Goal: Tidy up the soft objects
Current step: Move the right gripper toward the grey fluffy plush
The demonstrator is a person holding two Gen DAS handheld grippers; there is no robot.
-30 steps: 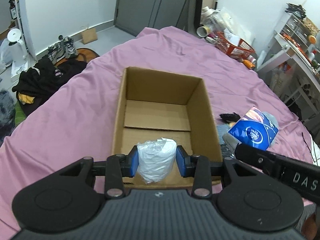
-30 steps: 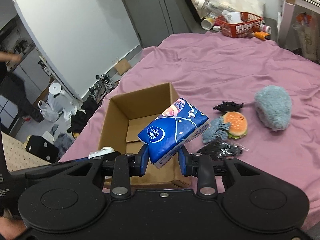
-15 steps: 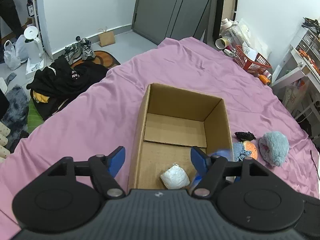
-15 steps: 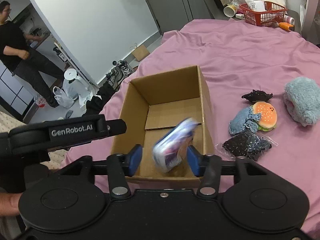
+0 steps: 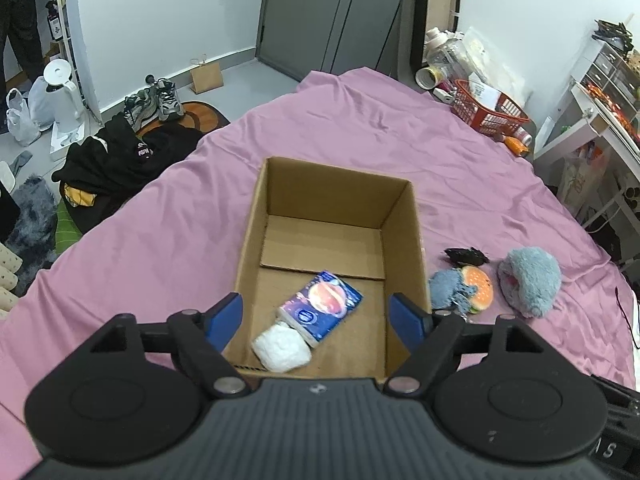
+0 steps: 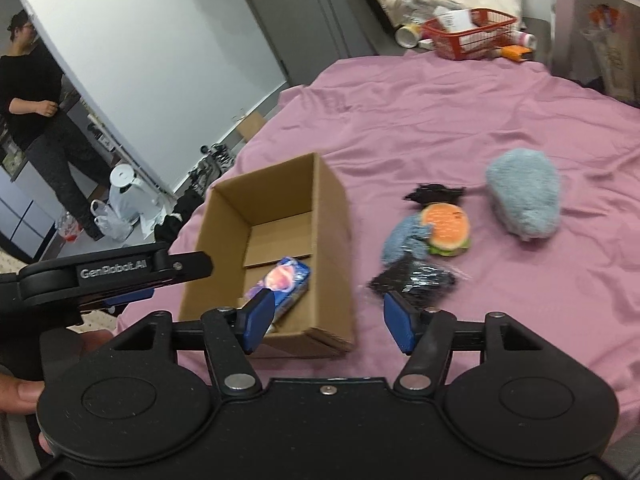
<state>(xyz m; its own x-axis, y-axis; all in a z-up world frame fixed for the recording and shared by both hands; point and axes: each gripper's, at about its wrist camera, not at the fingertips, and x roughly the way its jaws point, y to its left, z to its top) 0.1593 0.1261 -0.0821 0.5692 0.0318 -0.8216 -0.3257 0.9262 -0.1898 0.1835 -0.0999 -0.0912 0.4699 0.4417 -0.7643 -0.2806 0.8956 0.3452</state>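
Inside cardboard box [image 5: 404, 240]: blue tissue pack [image 5: 320, 307] touching white bundle [image 5: 281, 347].

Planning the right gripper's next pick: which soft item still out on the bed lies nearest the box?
The light blue knitted cloth, bunched against the burger plush. It lies closest to the cardboard box, nearer than the black packet and the fluffy blue plush.

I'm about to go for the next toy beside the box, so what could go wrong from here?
1. The burger plush, blue knit piece and black crinkly packet lie touching, so the open right gripper may drag a neighbour along.
2. The cardboard box sits close beside them on soft bedding; a sweep could nudge it.
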